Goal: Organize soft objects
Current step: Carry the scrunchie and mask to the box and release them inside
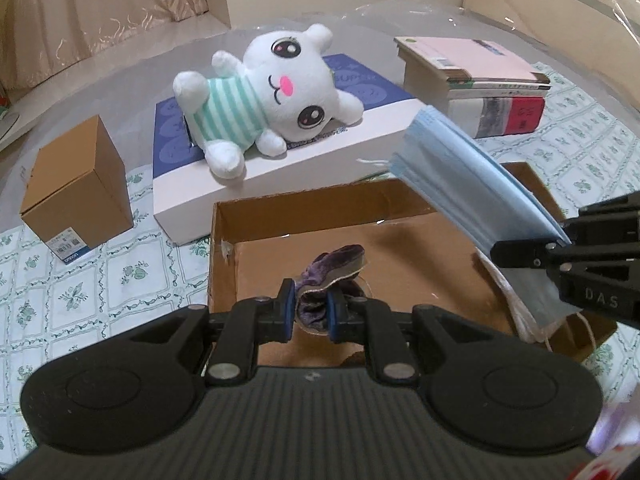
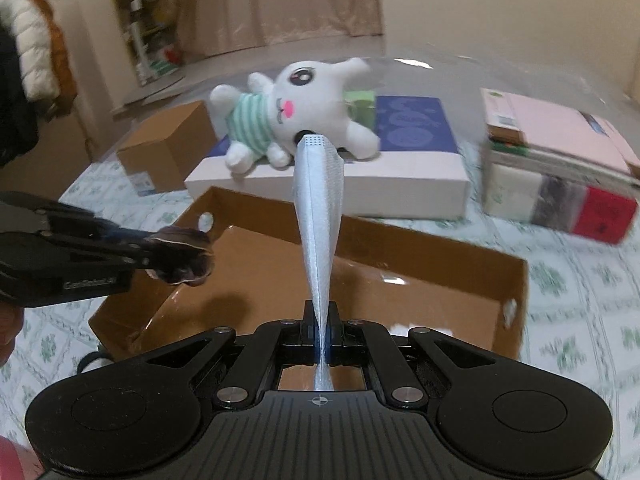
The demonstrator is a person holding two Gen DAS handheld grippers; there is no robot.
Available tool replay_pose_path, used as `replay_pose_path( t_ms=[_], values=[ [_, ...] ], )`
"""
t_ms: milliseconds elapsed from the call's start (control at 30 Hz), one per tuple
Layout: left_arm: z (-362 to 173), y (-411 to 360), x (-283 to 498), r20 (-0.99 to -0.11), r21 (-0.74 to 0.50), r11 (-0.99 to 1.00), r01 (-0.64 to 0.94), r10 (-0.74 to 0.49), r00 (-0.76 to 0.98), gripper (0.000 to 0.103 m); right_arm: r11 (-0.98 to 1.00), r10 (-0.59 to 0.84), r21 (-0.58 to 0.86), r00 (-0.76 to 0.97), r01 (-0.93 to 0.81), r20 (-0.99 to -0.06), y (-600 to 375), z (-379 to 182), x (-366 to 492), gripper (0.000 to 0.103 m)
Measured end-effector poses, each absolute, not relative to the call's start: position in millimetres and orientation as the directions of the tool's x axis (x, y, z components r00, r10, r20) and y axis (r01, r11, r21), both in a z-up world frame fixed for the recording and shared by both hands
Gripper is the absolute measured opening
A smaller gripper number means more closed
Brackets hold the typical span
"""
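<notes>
Cardboard walls of the shallow brown tray (image 1: 300,204) lie below both jaws; left gripper (image 1: 311,310) clamps a purple velvet scrunchie (image 1: 340,264), right gripper (image 2: 321,330) a stack of blue face masks (image 2: 320,200), above the floral-clothed surface (image 1: 100,280).

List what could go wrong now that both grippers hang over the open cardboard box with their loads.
1. The stack of blue masks is pinched at one end by the right gripper; loose layers may fan out or slip.
2. The purple scrunchie in the left gripper could snag on a pad at release.
3. The grippers are close together over the cardboard box and could collide.
</notes>
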State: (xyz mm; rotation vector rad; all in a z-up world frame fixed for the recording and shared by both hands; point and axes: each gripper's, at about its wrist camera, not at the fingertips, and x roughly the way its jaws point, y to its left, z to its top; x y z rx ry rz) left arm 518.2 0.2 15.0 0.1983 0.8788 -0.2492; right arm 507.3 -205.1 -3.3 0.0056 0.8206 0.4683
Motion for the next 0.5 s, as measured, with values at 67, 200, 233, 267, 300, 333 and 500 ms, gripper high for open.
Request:
replay_pose_path(
  t_ms=[67, 200, 233, 267, 300, 333, 500],
  values=[
    [10, 1, 520, -0.785, 0.073, 0.952, 0.298, -0.13, 0.606, 0.014, 0.889, 0.404, 0.156, 0.573, -0.431, -0.713, -202, -7, 511, 0.003],
    [2, 4, 523, -0.793, 0.076, 0.952, 0.295, -0.122, 0.596, 0.015, 0.866, 0.389, 0.079, 0.565, -0.495, -0.727, -196, -12, 514, 0.003],
    [0, 5, 523, -0.797, 0.074, 0.953, 0.294, -0.121, 0.592, 0.015, 0.854, 0.394, 0.067, 0.556, -0.516, -0.732, -194, -14, 514, 0.003],
    [-1, 6, 524, -0.799, 0.072, 0.954, 0.292, -0.121, 0.589, 0.015, 0.842, 0.398, 0.058, 0.546, -0.536, -0.737, -193, -15, 513, 0.003],
    [-2, 6, 524, -0.801, 0.07, 0.954, 0.291, -0.12, 0.587, 0.016, 0.832, 0.404, 0.059, 0.53, -0.551, -0.746, -192, -17, 514, 0.003],
    [-3, 7, 524, -0.803, 0.071, 0.955, 0.289, -0.117, 0.584, 0.018, 0.83, 0.402, 0.062, 0.517, -0.554, -0.756, -192, -20, 515, 0.003],
    [-4, 9, 525, -0.807, 0.07, 0.96, 0.27, -0.105, 0.581, 0.036, 0.86, 0.403, 0.119, 0.517, -0.496, -0.755, -203, -25, 515, 0.054]
  ],
)
